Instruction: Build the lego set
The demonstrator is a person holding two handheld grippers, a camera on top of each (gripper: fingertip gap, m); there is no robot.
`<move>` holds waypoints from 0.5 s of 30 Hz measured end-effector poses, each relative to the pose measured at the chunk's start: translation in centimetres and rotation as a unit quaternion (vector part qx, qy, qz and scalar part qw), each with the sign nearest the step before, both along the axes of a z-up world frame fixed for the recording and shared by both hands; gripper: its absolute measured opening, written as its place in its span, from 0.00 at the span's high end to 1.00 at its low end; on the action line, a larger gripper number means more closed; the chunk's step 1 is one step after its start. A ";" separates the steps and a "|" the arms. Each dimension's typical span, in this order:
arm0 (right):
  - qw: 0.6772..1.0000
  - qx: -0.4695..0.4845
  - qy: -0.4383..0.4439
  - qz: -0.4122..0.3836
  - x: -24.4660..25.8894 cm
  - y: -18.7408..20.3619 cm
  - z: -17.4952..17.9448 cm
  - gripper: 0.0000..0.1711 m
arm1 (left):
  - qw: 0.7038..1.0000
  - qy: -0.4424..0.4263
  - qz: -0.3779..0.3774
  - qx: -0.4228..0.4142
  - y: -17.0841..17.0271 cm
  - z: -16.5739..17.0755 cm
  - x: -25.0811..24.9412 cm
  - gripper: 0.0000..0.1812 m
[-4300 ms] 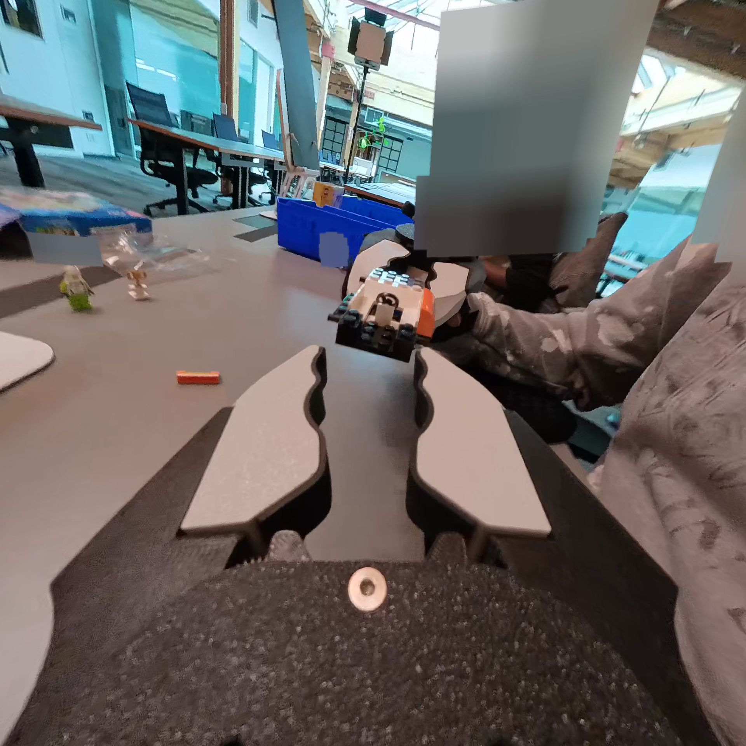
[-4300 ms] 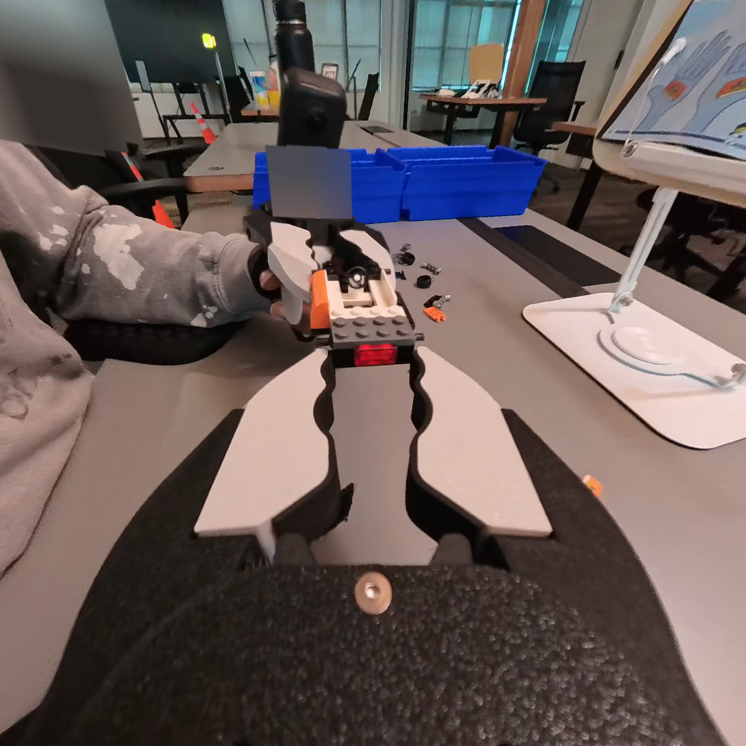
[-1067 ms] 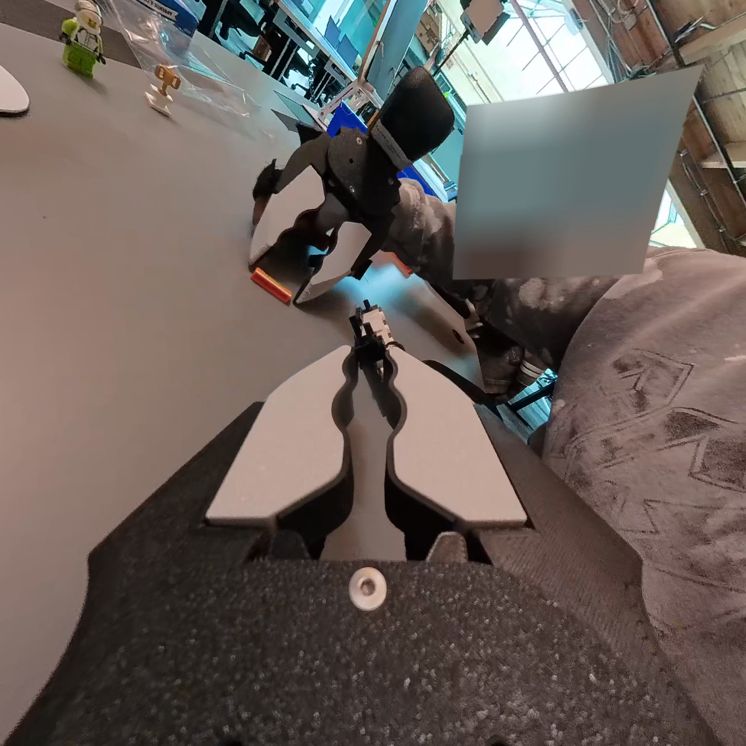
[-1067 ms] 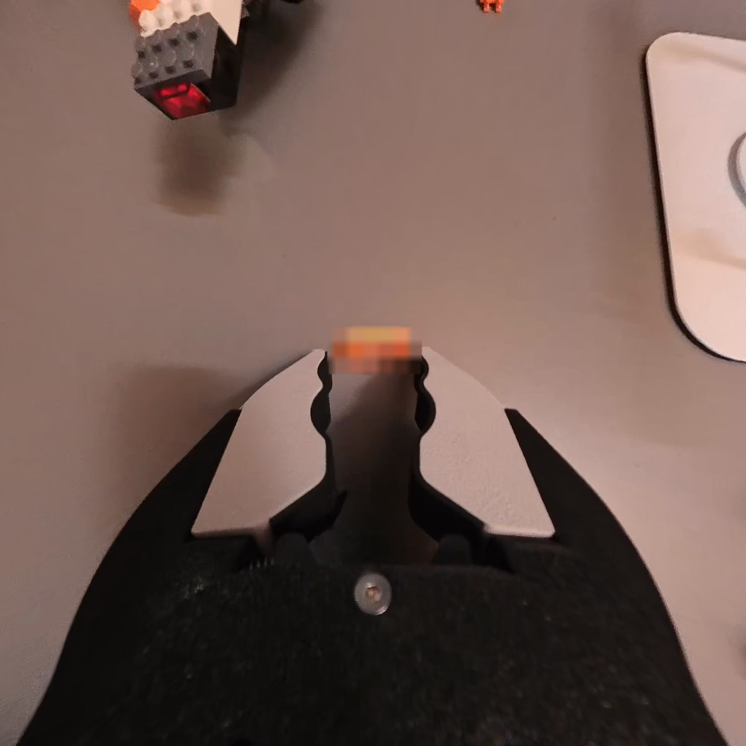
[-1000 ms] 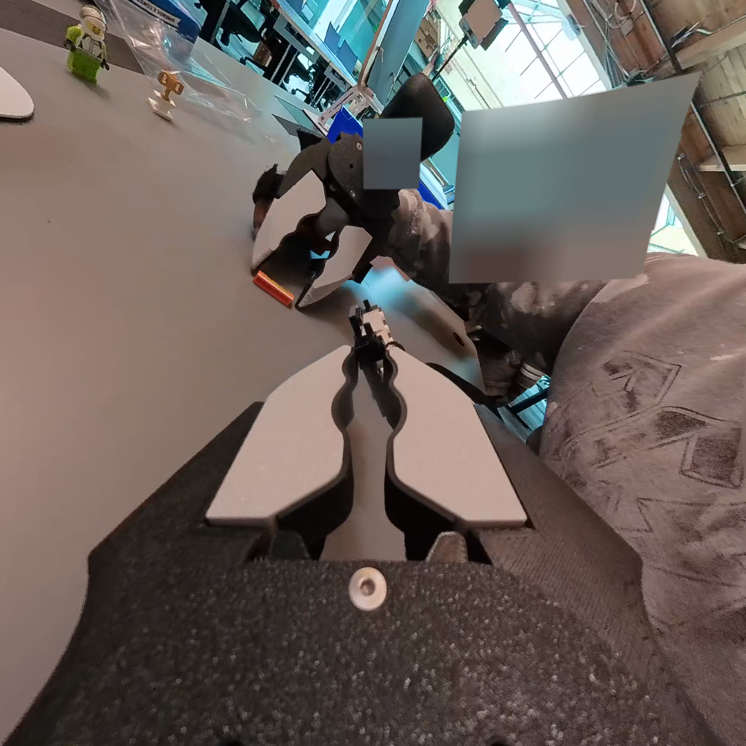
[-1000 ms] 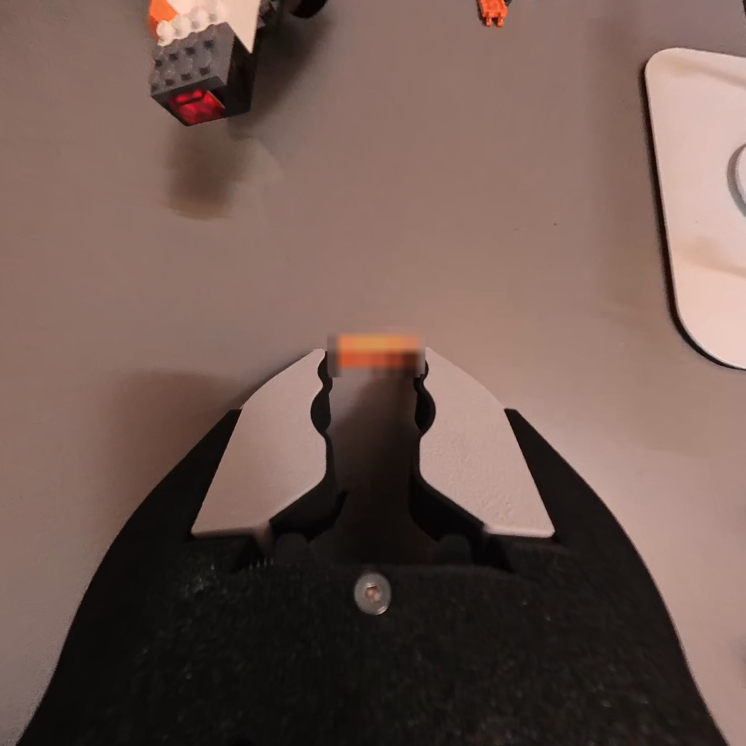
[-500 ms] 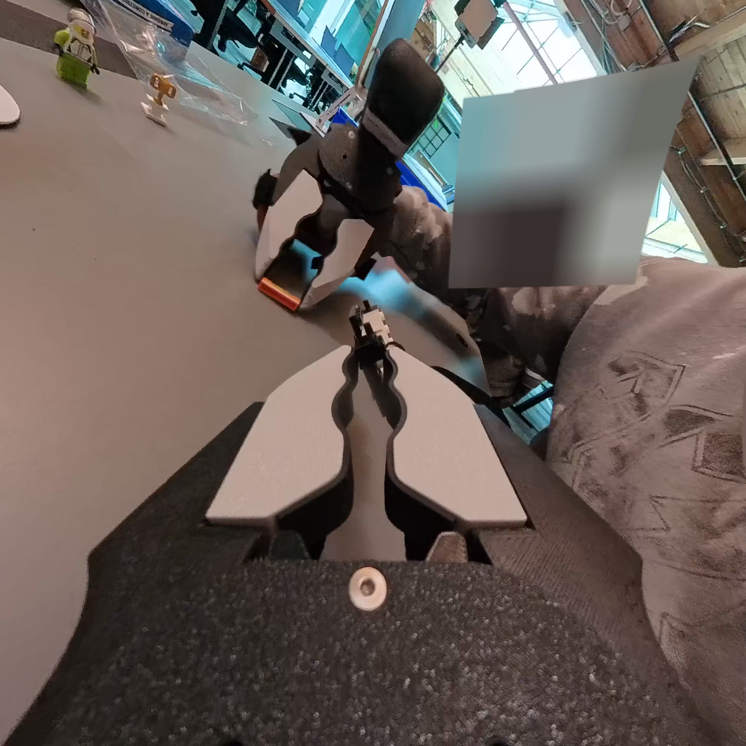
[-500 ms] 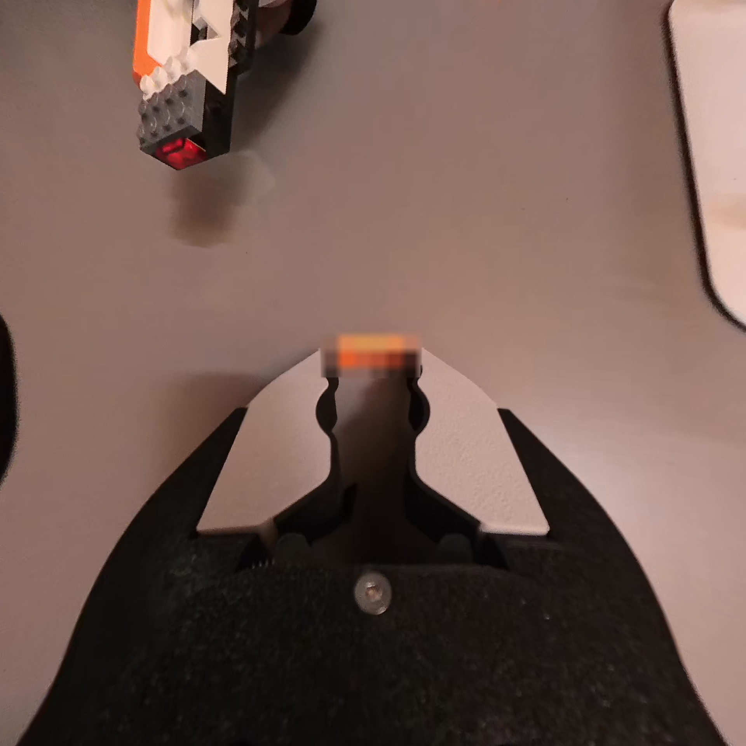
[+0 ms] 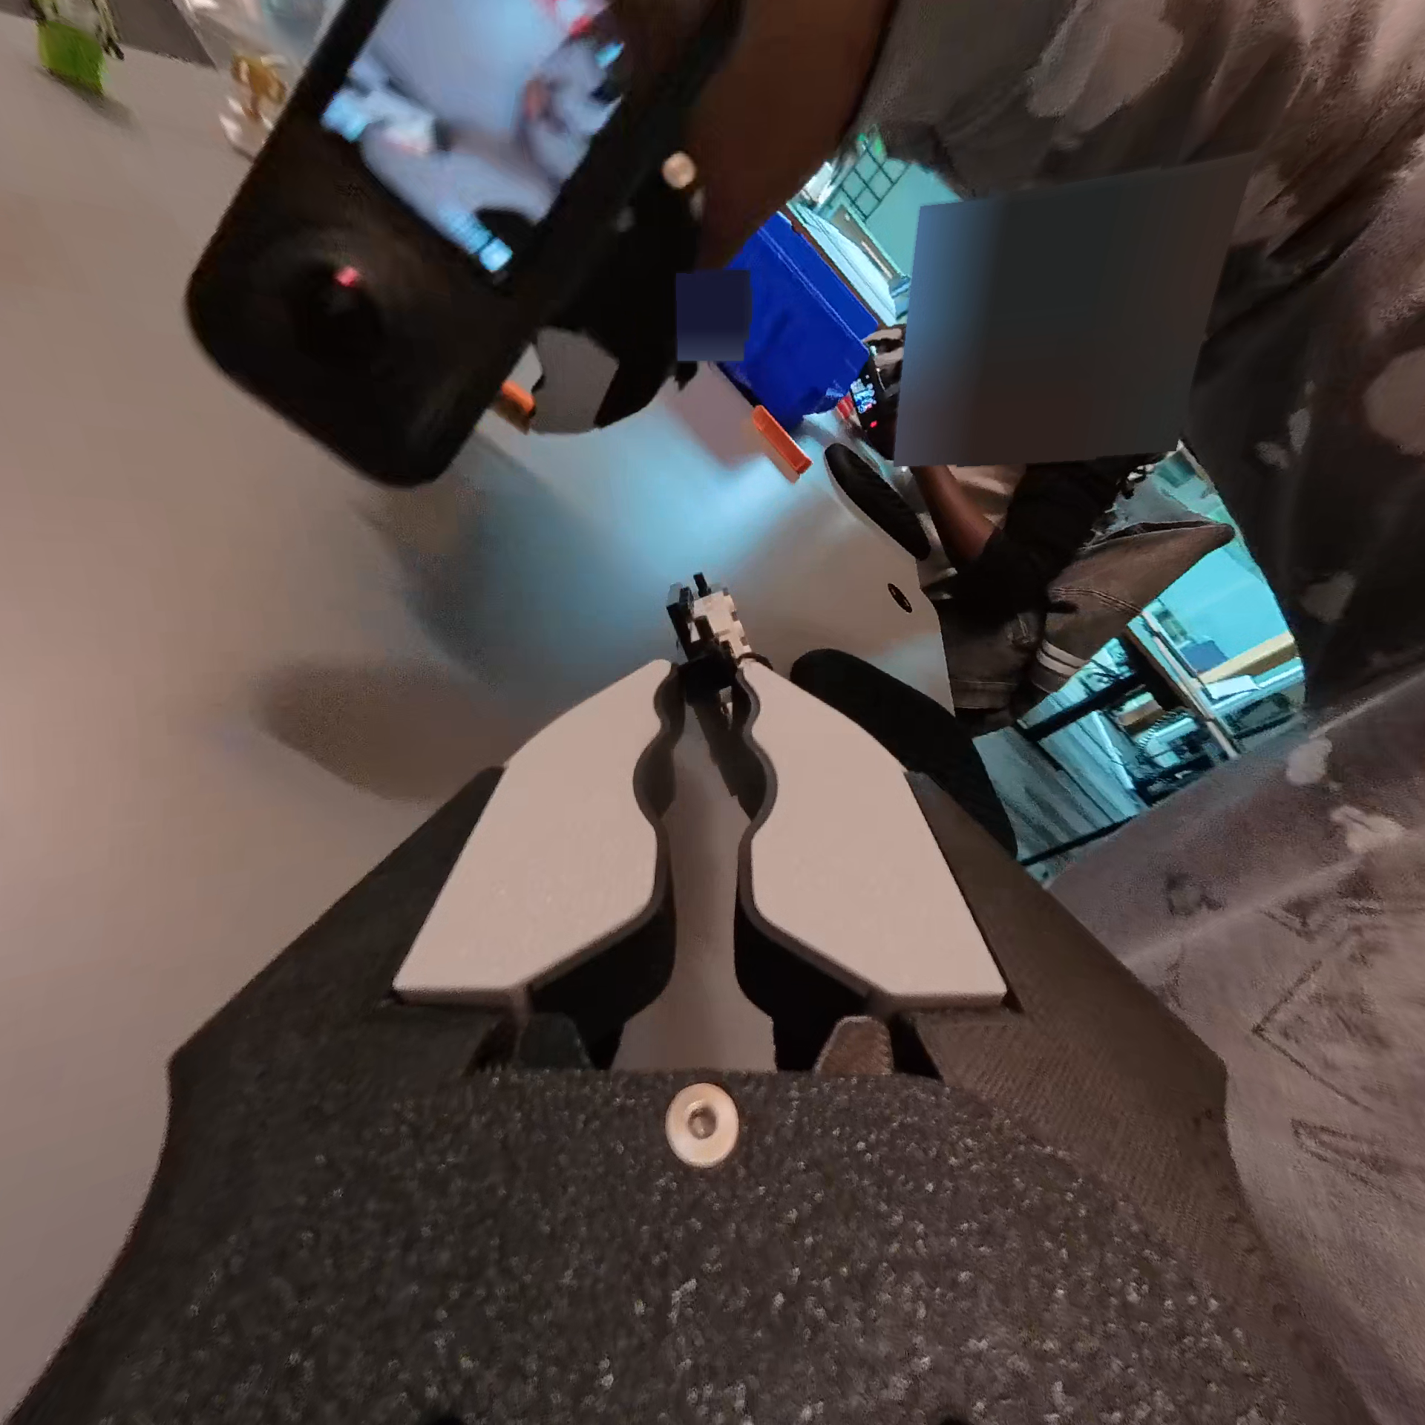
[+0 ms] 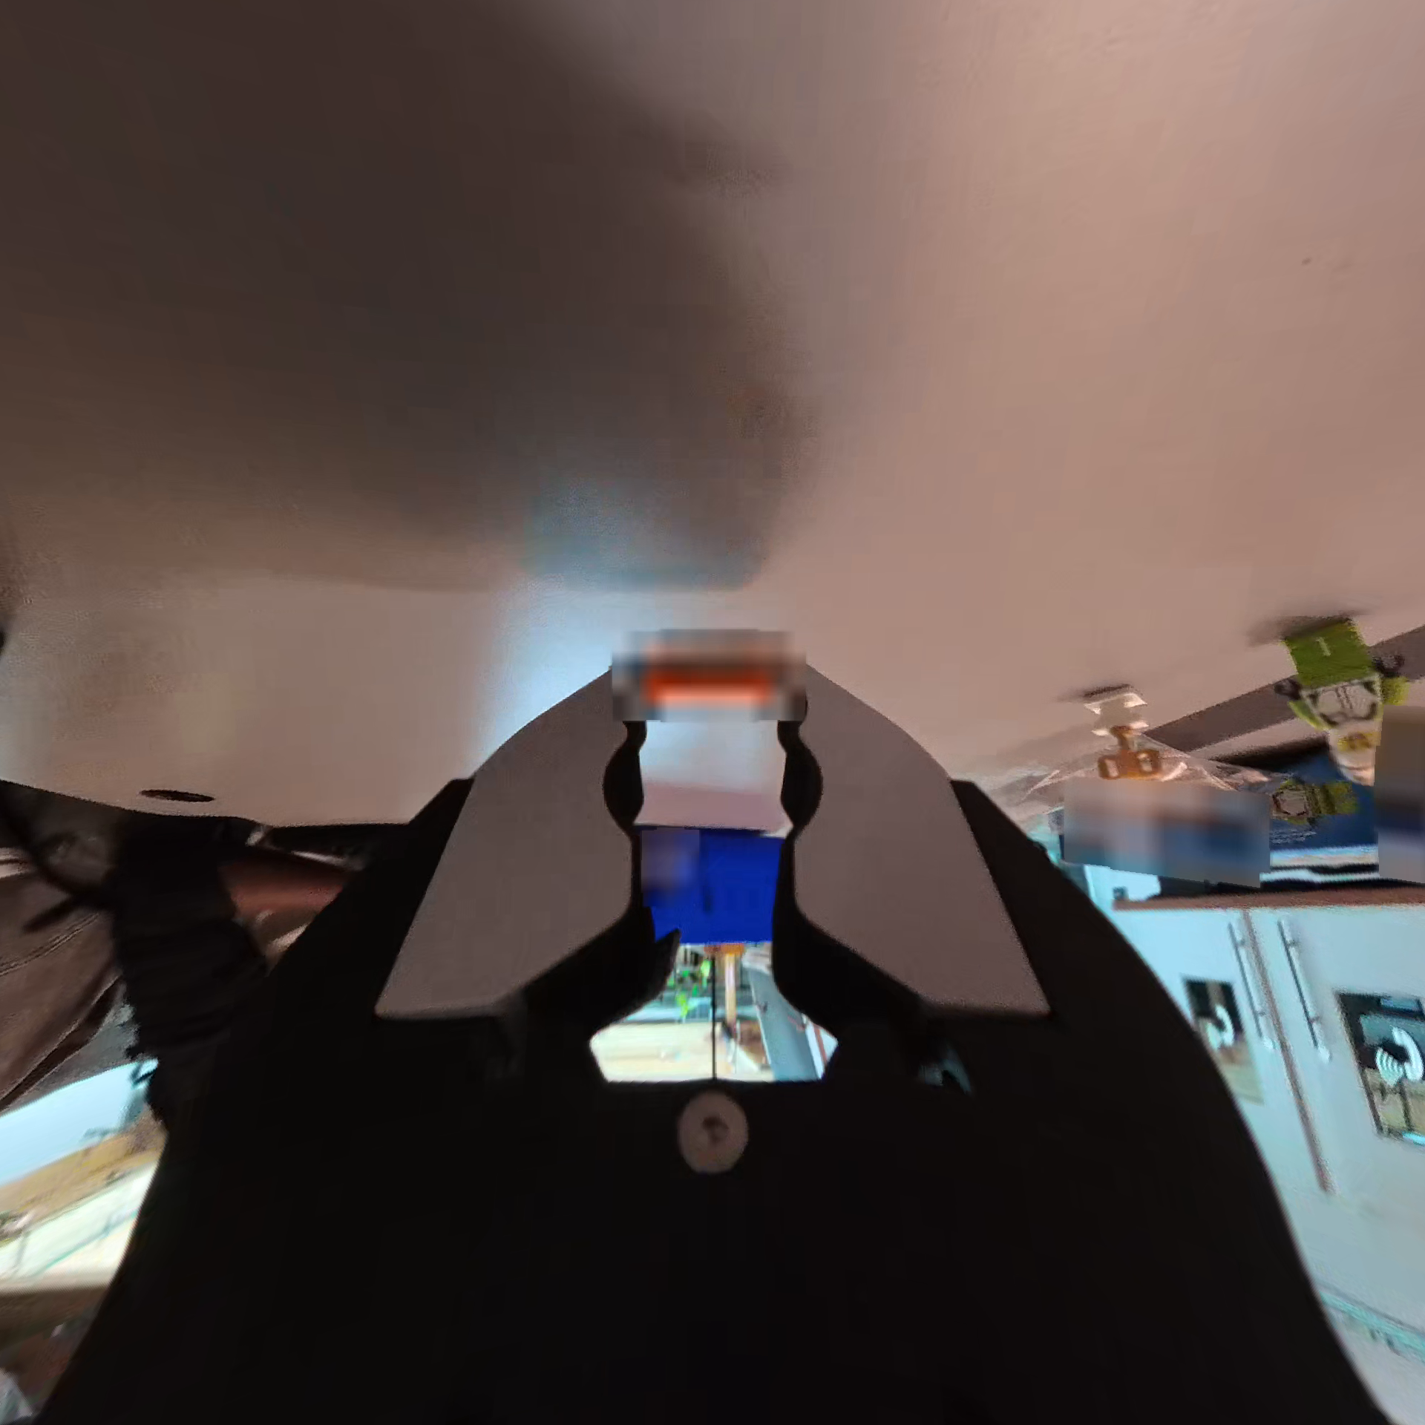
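Orientation of the orange brick [image 10: 708, 685]: its long axis is running crosswise to the right gripper [image 10: 709, 698], spanning from one fingertip to the other. Right jaws are gripping this brick at their very tips, one end against each finger, and the brick is being held clear of the grey table [image 10: 1079, 308]; a mosaic patch is covering most of it, so its studs and exact shape cannot be told. In the left wrist view, the left gripper [image 9: 705, 678] is clamping the lego model [image 9: 705, 621] edge-on between nearly closed jaws, with the model's long axis lying along the fingers and its far end projecting past the tips. Visible parts of the model are showing black and white pieces. A second orange piece [image 9: 780, 438] is lying on the table farther off, near a blue bin [image 9: 794, 331]. A green minifigure [image 10: 1338, 682] is standing on the table well apart from both grippers.
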State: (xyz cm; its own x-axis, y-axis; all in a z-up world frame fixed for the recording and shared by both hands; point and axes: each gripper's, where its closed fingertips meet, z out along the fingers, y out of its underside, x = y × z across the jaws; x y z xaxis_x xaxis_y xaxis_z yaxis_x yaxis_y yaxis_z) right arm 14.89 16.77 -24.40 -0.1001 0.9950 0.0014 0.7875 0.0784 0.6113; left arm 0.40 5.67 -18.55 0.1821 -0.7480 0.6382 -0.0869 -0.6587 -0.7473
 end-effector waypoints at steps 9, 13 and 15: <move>0.998 0.010 -0.029 -0.052 -0.9 0.7 -1.5 0.81 | 1.000 -0.016 0.015 0.019 0.6 1.7 -0.4 0.94; 0.998 0.012 -0.034 -0.058 -1.2 0.7 -1.8 0.80 | 0.999 -0.013 0.017 0.025 0.7 1.7 -0.5 0.94; 0.998 0.012 -0.033 -0.061 -1.3 0.7 -1.9 0.80 | 0.999 -0.012 0.017 0.026 0.7 1.7 -0.5 0.94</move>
State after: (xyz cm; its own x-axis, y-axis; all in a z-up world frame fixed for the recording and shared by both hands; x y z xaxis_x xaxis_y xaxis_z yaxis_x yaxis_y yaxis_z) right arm 13.56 17.44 -26.32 0.0204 0.9995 0.0229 0.7477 -0.0305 0.6634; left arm -0.10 6.37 -16.87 0.1924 -0.7738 0.6034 -0.0468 -0.6215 -0.7820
